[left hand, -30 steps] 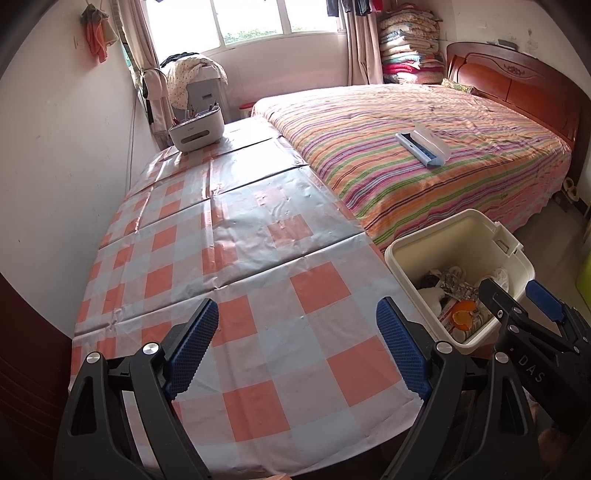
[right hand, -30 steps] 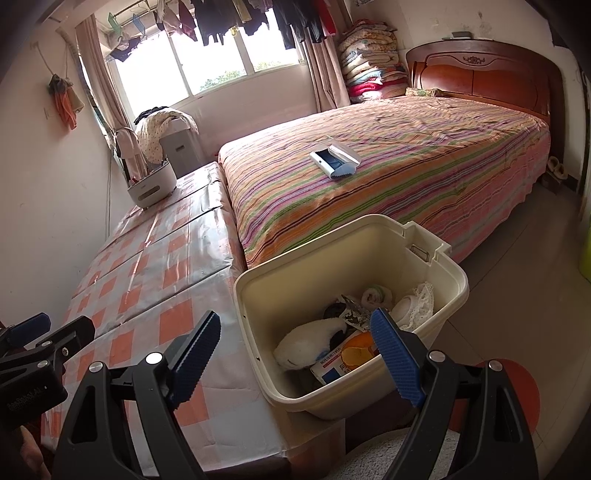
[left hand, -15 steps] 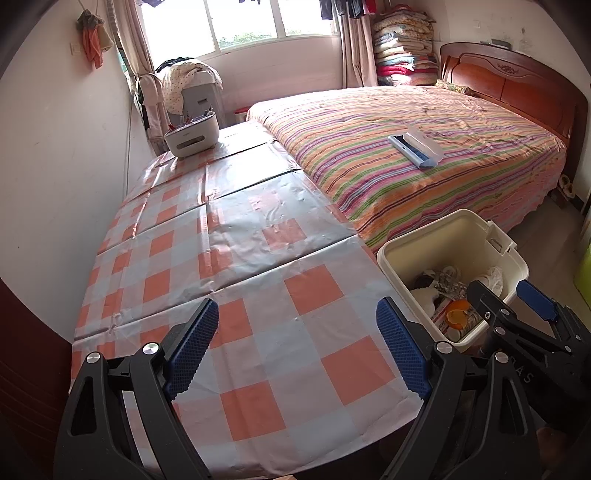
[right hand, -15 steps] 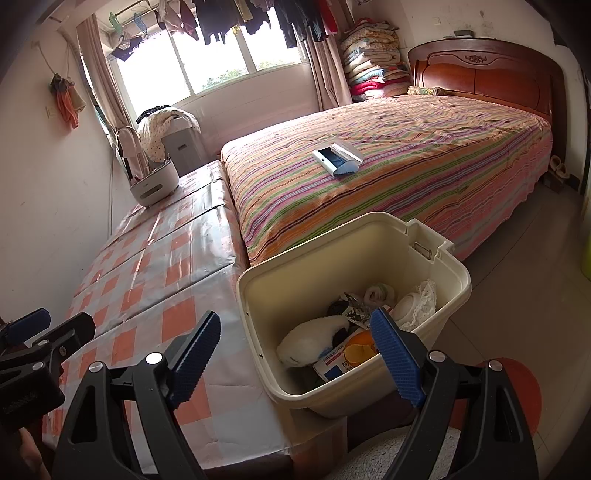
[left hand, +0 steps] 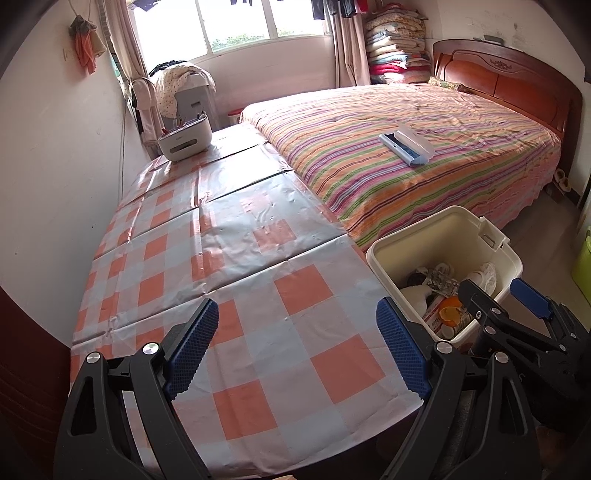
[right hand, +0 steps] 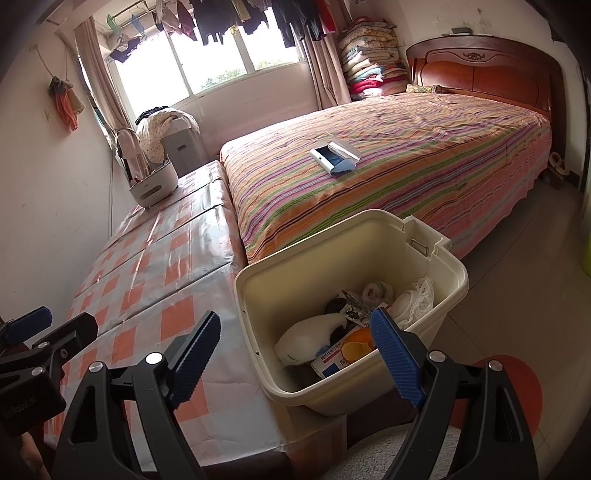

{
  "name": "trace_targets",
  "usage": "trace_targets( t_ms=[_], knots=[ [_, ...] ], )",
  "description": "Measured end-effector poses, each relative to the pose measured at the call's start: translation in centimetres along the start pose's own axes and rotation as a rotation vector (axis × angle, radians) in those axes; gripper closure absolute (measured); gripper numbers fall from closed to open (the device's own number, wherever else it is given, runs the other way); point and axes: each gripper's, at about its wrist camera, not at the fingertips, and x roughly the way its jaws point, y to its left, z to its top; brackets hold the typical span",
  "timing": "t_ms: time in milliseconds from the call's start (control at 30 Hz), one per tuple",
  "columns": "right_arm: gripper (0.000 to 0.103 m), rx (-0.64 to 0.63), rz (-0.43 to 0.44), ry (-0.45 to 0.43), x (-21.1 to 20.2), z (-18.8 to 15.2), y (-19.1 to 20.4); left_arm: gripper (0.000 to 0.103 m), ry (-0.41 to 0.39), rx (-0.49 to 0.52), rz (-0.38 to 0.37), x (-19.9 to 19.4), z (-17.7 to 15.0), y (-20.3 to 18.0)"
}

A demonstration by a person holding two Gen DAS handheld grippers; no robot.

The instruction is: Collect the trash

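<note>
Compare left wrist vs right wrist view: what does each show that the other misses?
Left wrist only: the checked cloth's near edge.
Right wrist only: clothes hanging above the window, the red mat on the floor.
Both: the bin with trash inside, the striped bed, both open, empty hand-held grippers, left and right.

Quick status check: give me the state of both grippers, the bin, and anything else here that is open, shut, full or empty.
Left gripper: open, nothing between its jaws.
Right gripper: open, empty, above the bin.
Cream plastic bin: lidless, partly filled with trash.
Blue and white flat case on the striped bed: lies open.
White tub on the checked table cover: upright, holds small items.
</note>
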Motion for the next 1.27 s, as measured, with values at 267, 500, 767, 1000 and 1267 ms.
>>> trace_targets(
  t_ms=[267,500,767,1000,1267],
  knots=[
    [0.022,0.017,-0.006,0.002,0.0,0.1,-0.9,0.017,-0.017,0.034,-0.034,-0.3,0.4,-1.7],
    [0.022,0.035,-0.020,-0.005,-0.2,0.2,-1.9,0.017,-0.010,0.062,-0.063,-0.3,0.4,-3.0],
    [0.022,0.044,-0.020,0.000,0.0,0.1,-2.4,0.017,-0.017,0.070,-0.123,-0.3,0.2,-3.6],
    [0.022,0.046,-0.026,0.000,-0.1,0.1,-2.6,0.017,-0.022,0.092,-0.073,-0.2,0.3,-4.1],
    [0.022,0.048,-0.033,0.003,0.0,0.1,-2.9,0.017,-0.025,0.082,-0.043,0.0,0.2,-3.8]
  ],
)
